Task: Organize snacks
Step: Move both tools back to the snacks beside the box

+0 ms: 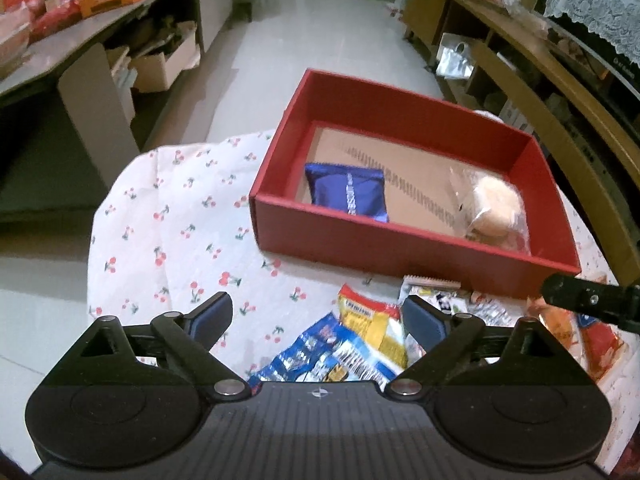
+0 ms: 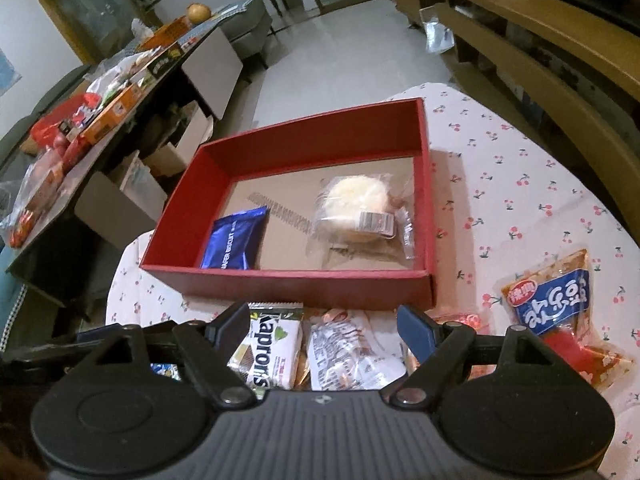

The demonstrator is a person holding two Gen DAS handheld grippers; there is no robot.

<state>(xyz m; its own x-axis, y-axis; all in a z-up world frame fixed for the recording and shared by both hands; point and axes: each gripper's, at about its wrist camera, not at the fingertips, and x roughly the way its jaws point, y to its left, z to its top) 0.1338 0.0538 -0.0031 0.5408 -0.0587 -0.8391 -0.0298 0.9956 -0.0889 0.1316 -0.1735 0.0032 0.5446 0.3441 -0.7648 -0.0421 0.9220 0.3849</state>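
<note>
A red box [image 1: 400, 252] [image 2: 280, 280] stands on the cherry-print cloth. It holds a blue snack pack [image 1: 348, 192] [image 2: 236, 238] and a wrapped round bun [image 1: 494, 210] [image 2: 358, 204]. My left gripper [image 1: 318, 316] is open and empty above a blue-and-white snack bag [image 1: 320, 356] and a yellow pack [image 1: 372, 324]. My right gripper [image 2: 324, 324] is open and empty above a white Kaprons pack [image 2: 272, 344] and a white-and-red wrapper [image 2: 348, 344]. A red-and-blue snack bag [image 2: 560, 304] lies to its right.
The round table's cloth [image 1: 172, 240] ends at the left over the tiled floor [image 1: 332, 28]. A cluttered side table [image 2: 100, 120] stands at the left, with cardboard boxes [image 1: 160, 64] under it. Wooden shelving [image 2: 540, 40] runs along the right.
</note>
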